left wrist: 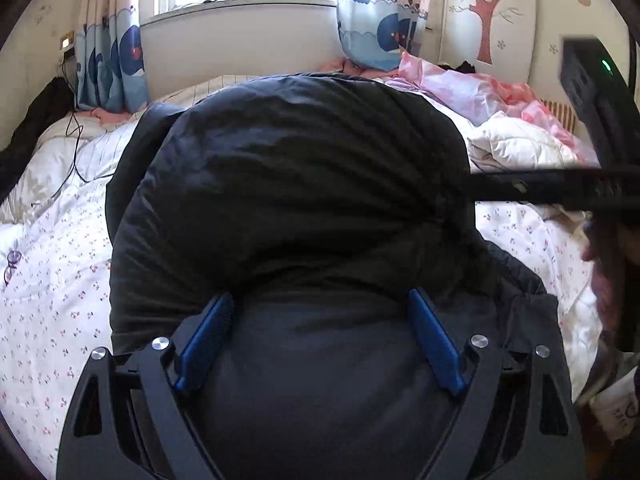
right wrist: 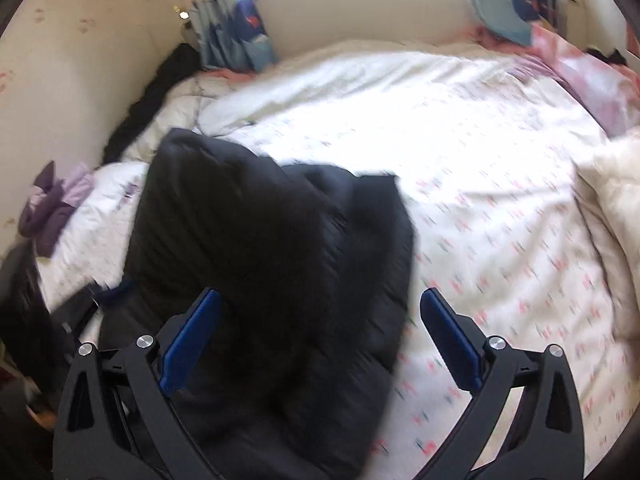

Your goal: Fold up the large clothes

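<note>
A large black puffy jacket (left wrist: 288,184) lies folded over on the flowered bed cover (left wrist: 52,300). My left gripper (left wrist: 322,300) is open right at the jacket, its blue fingers (left wrist: 208,340) spread over the dark fabric under the folded bulge. In the right wrist view the jacket (right wrist: 272,248) lies at the left and my right gripper (right wrist: 320,296) is open above its right edge, holding nothing. The right gripper's black body (left wrist: 560,188) shows at the right edge of the left wrist view, its tip at the jacket's right side.
A pile of pink and white bedding (left wrist: 500,120) lies at the bed's far right. A black cable (left wrist: 74,148) and dark cloth (left wrist: 36,120) lie at the far left. Purple clothes (right wrist: 52,208) sit by the left wall. Curtains (left wrist: 108,60) and a window are behind.
</note>
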A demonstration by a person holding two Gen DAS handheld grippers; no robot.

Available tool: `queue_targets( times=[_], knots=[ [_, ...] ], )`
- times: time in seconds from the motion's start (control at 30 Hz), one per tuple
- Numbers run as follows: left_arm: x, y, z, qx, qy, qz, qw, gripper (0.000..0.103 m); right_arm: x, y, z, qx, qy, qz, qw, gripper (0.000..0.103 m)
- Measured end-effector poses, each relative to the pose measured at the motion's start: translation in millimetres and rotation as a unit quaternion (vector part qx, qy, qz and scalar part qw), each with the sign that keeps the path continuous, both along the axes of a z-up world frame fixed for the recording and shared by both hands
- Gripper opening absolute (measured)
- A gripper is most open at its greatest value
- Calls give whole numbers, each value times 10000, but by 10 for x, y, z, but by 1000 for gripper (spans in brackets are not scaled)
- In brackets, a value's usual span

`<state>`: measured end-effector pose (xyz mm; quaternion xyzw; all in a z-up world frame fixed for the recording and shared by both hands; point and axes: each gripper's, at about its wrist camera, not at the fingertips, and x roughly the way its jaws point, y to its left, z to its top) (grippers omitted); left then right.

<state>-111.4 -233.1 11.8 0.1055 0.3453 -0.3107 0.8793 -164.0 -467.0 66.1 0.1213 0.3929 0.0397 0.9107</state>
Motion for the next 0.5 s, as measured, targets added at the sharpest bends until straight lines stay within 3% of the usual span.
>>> queue_targets(
  times=[0.1, 0.2, 0.27, 0.4, 0.5],
  knots=[
    [-21, 51, 32, -5, 10, -64, 10000, 84, 347, -87, -267, -114, 295, -227, 9992, 96],
    [-53, -173, 43, 52, 16, -231, 9997, 85, 445, -424, -791, 1191, 562, -479, 9901, 97],
    [-119, -200, 5, 149, -53, -293, 9994, 85, 367, -546, -979, 1618, 562, -594, 9834, 97],
    [-238, -212, 4, 253, -229, -268, 9991, 85, 217, -541, -1106, 1637, 532, -658, 9829, 97],
    [-243, 10, 87, -186, -105, -77, 9997, 85, 250, -562, -1151, 1579, 606, -642, 9835, 97]
  ],
)
